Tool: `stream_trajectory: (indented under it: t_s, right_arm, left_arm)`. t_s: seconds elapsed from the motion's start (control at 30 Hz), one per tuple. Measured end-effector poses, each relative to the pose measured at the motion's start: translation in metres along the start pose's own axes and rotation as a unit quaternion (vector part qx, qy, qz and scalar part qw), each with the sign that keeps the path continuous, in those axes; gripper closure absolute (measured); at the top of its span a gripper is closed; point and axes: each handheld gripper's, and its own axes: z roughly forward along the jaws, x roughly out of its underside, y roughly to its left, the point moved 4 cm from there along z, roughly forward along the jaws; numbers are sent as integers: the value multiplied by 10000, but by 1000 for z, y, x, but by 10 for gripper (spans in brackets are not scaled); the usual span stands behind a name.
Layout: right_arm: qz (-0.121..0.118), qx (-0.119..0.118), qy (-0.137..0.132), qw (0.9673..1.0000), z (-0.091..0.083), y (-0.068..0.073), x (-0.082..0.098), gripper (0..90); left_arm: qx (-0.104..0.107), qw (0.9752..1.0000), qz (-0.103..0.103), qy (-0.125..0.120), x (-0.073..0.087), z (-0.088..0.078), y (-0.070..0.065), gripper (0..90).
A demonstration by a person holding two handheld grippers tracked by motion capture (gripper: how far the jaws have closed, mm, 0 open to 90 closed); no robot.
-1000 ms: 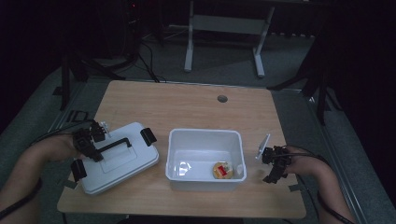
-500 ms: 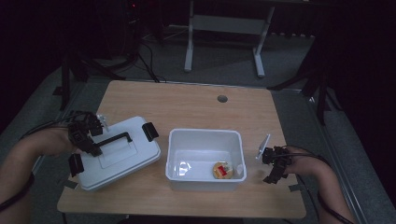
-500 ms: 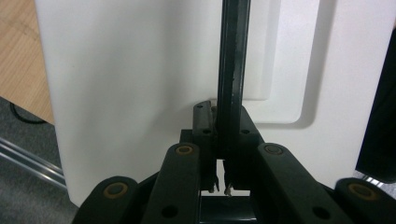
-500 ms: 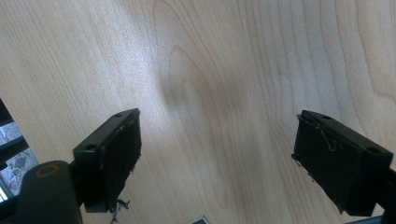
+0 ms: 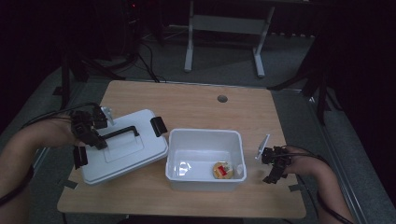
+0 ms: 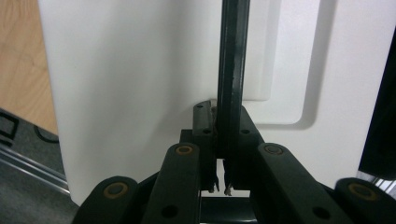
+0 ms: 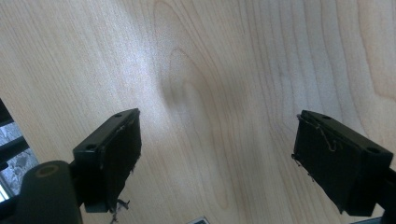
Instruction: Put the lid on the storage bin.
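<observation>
A wooden table [image 5: 196,107] with a round hole [image 5: 222,99] near its far edge carries an open white bin [image 5: 204,141]. In the bin lies a small round yellow-and-red item [image 5: 222,170]. Beyond the table, a grey metal stand [image 5: 224,23] rests on the floor.

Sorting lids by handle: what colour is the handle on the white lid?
Black handle on the lid, clearest in the high view.

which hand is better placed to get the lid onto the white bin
Left: the left gripper is shut on the black handle of the white plastic lid; the right gripper hangs open over bare wooden table.
</observation>
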Motion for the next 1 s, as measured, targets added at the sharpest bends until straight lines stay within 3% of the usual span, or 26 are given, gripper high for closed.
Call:
stream_trajectory:
  t_s: [0.47, 1.0]
  right_arm:
    - [4, -40, 37, 10000, 1, 0, 1, 147]
    - [26, -92, 38, 9999, 6, 0, 3, 148]
  left_arm:
    - [52, 9983, 558, -175, -51, -1, -15, 839]
    - [108, 9915, 1292, -123, -125, 4, -40, 839]
